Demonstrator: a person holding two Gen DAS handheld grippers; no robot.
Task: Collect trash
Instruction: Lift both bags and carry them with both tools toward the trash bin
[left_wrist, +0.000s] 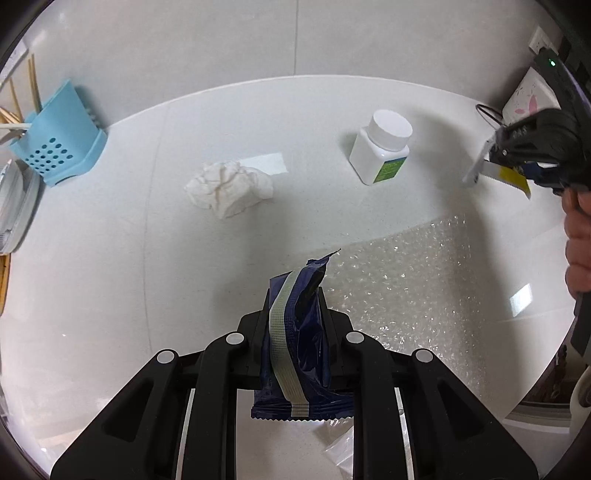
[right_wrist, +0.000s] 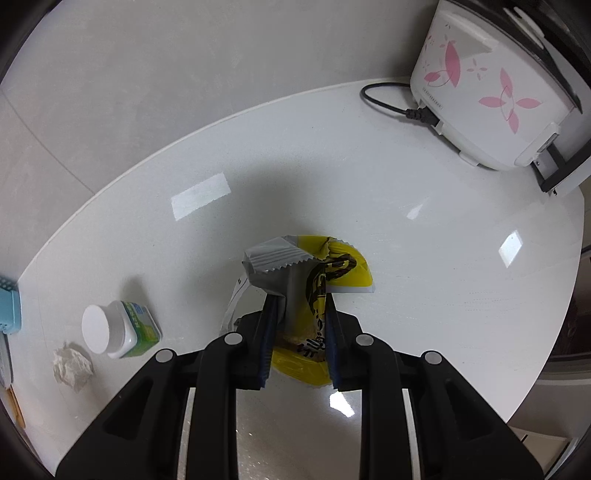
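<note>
My left gripper (left_wrist: 295, 306) is shut on a dark blue snack wrapper (left_wrist: 299, 354) with a pale seam strip, held above the white counter (left_wrist: 110, 258). My right gripper (right_wrist: 299, 306) is shut on a yellow and silver wrapper (right_wrist: 314, 273), also lifted off the counter. In the left wrist view the right gripper (left_wrist: 491, 162) shows at the far right with the yellow wrapper (left_wrist: 513, 179) hanging from it. A crumpled white tissue (left_wrist: 229, 186) lies on the counter ahead of the left gripper. A white pill bottle (left_wrist: 382, 147) with a green label stands right of the tissue.
A sheet of bubble wrap (left_wrist: 406, 280) lies right of the left gripper. A light blue utensil holder (left_wrist: 61, 144) stands at the back left. A white rice cooker (right_wrist: 491, 81) with pink flowers and a black cord (right_wrist: 391, 99) sits at the back right. A hand (left_wrist: 578, 240) shows at the right edge.
</note>
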